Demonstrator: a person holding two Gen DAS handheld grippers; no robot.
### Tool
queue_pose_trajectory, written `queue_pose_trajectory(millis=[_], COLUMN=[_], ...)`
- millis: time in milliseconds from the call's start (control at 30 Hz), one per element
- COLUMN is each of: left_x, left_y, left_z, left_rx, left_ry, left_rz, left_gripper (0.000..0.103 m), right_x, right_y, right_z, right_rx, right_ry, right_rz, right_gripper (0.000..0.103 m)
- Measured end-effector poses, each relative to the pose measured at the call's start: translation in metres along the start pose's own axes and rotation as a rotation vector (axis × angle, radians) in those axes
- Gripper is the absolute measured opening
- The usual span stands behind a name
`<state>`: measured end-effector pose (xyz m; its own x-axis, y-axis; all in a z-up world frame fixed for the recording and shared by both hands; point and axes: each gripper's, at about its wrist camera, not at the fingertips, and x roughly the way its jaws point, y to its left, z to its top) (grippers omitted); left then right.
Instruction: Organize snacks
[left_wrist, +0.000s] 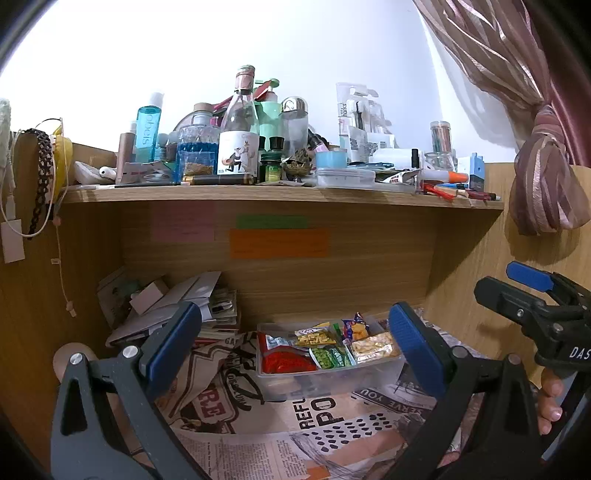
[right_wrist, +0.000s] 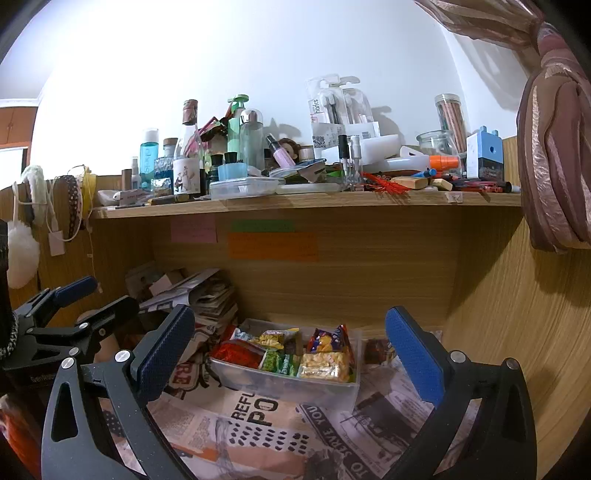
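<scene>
A clear plastic box (left_wrist: 332, 376) sits on newspaper at the back of the desk and holds several snack packets: a red one (left_wrist: 282, 360), green ones (left_wrist: 328, 356), yellow ones (left_wrist: 371, 347). It also shows in the right wrist view (right_wrist: 295, 387), with the red packet (right_wrist: 236, 350) and yellow packets (right_wrist: 325, 363). My left gripper (left_wrist: 295, 347) is open and empty, a little in front of the box. My right gripper (right_wrist: 290, 352) is open and empty, also in front of the box. The right gripper shows at the right edge of the left wrist view (left_wrist: 532, 291).
A wooden shelf (left_wrist: 280, 194) above is crowded with bottles, jars and stationery. A stack of papers and booklets (left_wrist: 177, 302) leans at the back left. Newspaper (left_wrist: 325, 410) covers the desk. A tied curtain (left_wrist: 546, 177) hangs at right. Wooden side walls close in both sides.
</scene>
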<state>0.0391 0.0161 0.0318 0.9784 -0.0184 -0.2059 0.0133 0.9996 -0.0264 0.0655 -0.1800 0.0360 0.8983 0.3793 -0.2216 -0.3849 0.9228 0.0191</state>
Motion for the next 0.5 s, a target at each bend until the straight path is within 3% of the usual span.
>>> queue_pose_trajectory(millis=[500], left_x=[-0.0001], left_y=[-0.003], left_z=[0.0], left_rx=[-0.002], left_ry=[-0.007], left_rz=[-0.027], left_gripper=[0.103], right_x=[-0.0019], right_y=[0.0016], right_z=[0.0005], right_rx=[-0.007], right_ry=[-0.006], right_rz=[0.002], right_gripper=[0.103])
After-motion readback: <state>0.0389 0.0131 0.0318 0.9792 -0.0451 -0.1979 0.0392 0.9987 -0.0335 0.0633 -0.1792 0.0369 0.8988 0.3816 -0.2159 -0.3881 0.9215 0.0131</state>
